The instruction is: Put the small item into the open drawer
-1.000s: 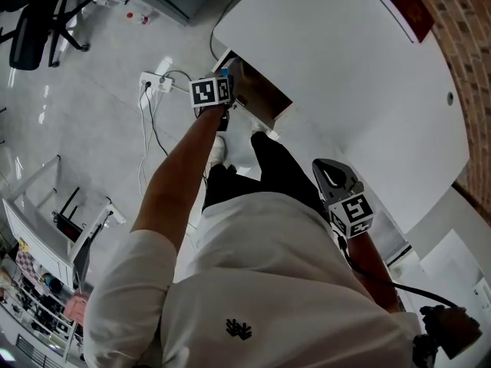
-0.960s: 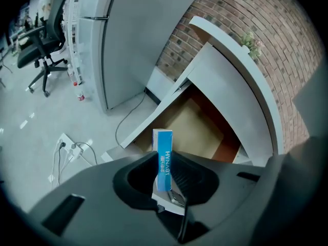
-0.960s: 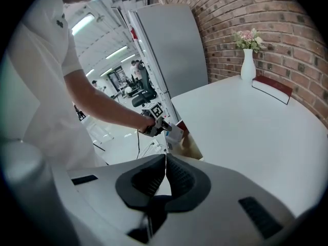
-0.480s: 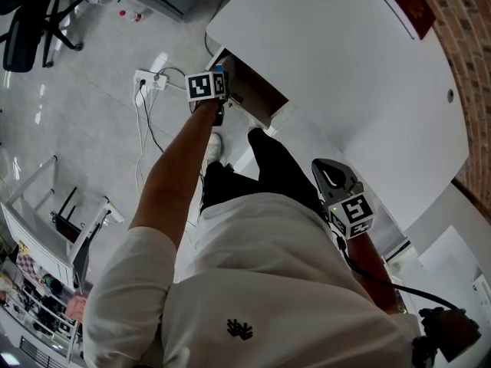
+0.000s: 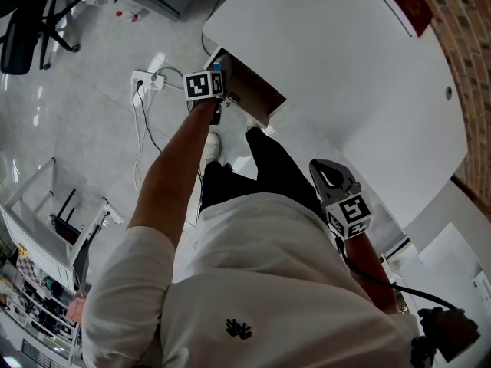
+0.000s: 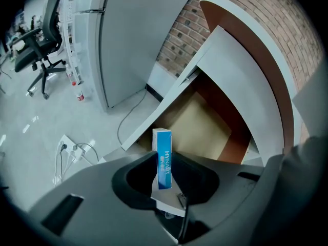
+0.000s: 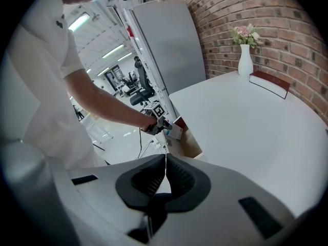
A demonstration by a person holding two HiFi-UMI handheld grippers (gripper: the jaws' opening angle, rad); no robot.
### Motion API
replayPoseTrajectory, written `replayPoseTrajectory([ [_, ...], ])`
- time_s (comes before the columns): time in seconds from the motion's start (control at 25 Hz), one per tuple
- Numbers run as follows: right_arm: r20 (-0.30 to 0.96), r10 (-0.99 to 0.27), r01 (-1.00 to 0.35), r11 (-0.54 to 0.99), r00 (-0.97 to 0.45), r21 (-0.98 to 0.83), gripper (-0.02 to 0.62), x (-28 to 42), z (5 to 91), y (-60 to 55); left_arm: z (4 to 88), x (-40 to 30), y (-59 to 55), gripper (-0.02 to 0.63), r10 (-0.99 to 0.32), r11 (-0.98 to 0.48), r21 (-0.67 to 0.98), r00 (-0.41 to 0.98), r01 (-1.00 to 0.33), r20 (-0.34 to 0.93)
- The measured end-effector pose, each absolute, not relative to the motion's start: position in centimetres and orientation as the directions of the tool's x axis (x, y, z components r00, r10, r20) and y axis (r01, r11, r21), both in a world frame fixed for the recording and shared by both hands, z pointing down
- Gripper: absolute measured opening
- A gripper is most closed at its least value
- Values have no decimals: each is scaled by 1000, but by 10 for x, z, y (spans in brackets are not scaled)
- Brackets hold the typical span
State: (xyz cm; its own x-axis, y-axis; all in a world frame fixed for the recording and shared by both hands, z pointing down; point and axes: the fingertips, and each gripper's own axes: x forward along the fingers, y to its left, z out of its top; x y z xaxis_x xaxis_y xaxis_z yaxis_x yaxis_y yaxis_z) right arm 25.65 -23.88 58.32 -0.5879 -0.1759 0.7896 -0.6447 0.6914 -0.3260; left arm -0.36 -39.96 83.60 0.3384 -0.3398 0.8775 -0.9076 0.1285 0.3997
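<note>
Box (image 6: pixel 162 146) | gripped upright in left tool (image 6: pixel 164 163), jaws just loosening | above open drawer (image 6: pixel 201 128)

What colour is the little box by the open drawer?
Blue and white. The box shows best in the left gripper view.

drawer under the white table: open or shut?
Open. The drawer is pulled out from under the white table; the left gripper view looks down onto its tan floor.
</note>
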Motion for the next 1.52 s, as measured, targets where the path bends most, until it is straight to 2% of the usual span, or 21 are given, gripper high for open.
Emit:
replayPoseTrajectory([
  [0.4,787,-179,-635,705,-591,-316,31,245,579,-238,831,-10,-398,129,-347,104,400,344,-911,873],
  [0.84,775,-193,-622,722,-601,-303,31,227,566,-226,804,-17,-379,132,-362,73,406,355,-911,862],
  [1.2,749,-220,-604,744,-625,-285,31,196,547,-200,758,-35,-340,132,-405,46,431,378,-901,832],
  [1.52,702,-268,-598,753,-660,-275,31,147,516,-148,689,-60,-266,130,-433,-64,461,441,-885,786],
])
